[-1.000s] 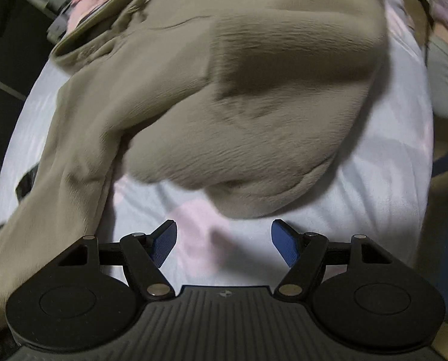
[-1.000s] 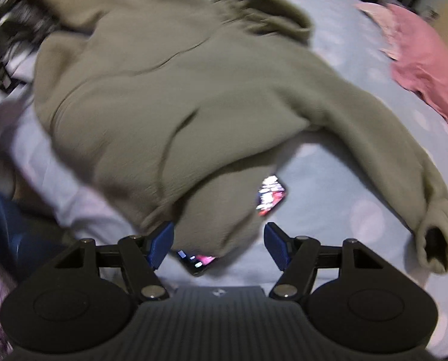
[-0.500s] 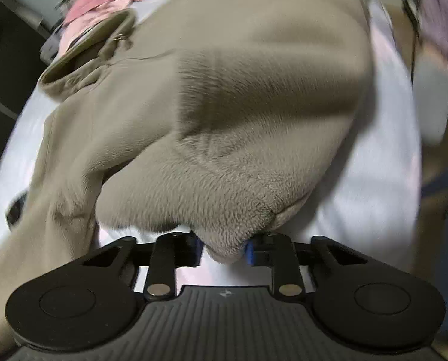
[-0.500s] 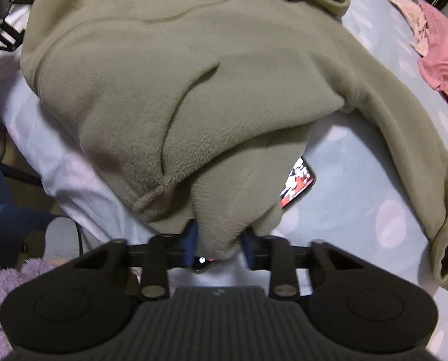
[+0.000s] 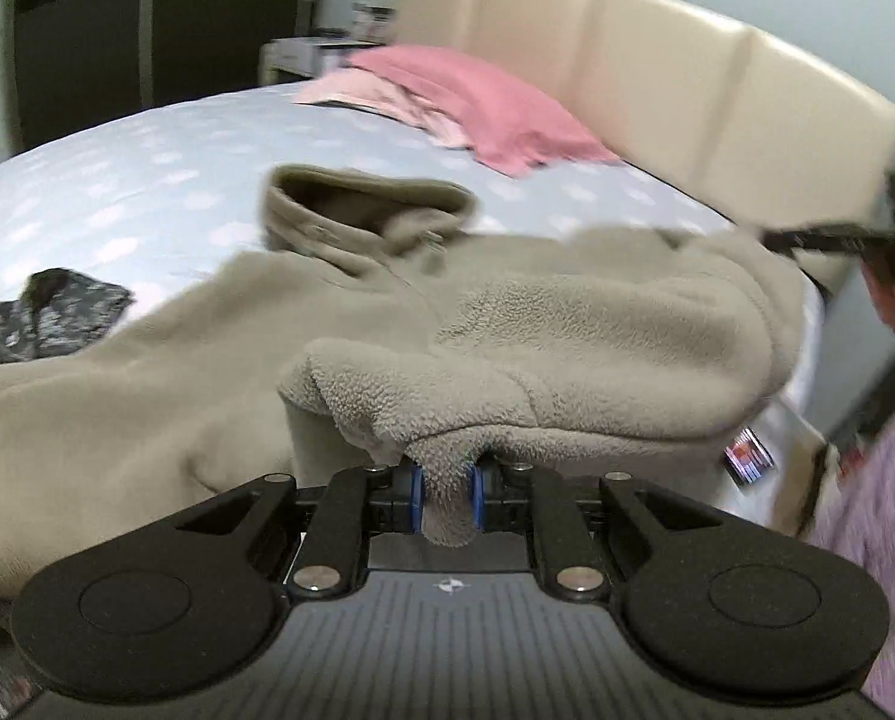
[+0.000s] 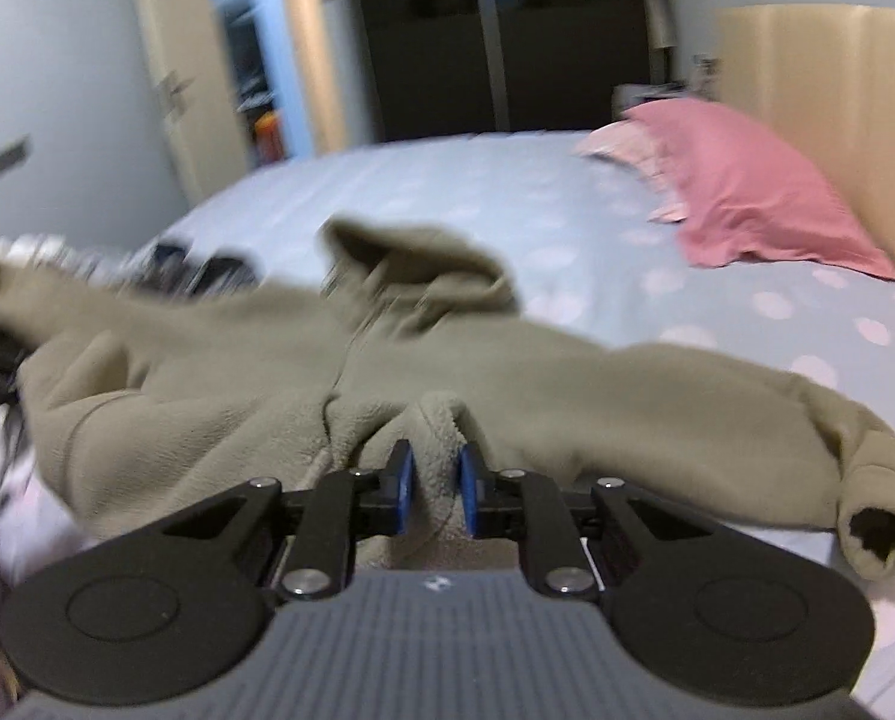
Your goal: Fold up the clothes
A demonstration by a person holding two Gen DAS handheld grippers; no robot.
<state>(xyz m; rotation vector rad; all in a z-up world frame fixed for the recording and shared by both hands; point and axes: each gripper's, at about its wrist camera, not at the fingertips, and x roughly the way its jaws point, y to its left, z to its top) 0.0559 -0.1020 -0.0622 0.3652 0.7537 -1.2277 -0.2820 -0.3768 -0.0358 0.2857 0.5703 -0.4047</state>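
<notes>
Olive fleece jacket (image 5: pixel 567 330) lies spread on the bed (image 5: pixel 147 180), a pale blue sheet with light dots. It takes up the near half of the bed, collar (image 5: pixel 363 204) pointing toward the pink pillow (image 5: pixel 507 114) at the headboard (image 5: pixel 687 90).

Left gripper (image 5: pixel 447 492): jaws have just been closing and now pinch a tuft of the jacket's hem between the blue pads. Hem bunched and raised off the sheet at the grip.

Right gripper (image 6: pixel 435 486): jaws have likewise just been closing; narrow, clamped on a fold of the fleece (image 6: pixel 267 420) near the zip line. Cloth pulled up into a ridge between the pads.

One sleeve (image 6: pixel 807 456) trails out from the jacket toward the pillow side, cuff open and resting on the sheet.

Dark patterned garment (image 5: pixel 45 318) beside the jacket, on the side away from the headboard. Phone (image 5: pixel 747 456) with a lit screen just under the jacket's lifted edge, at the bed's side. Both views are motion-blurred.
</notes>
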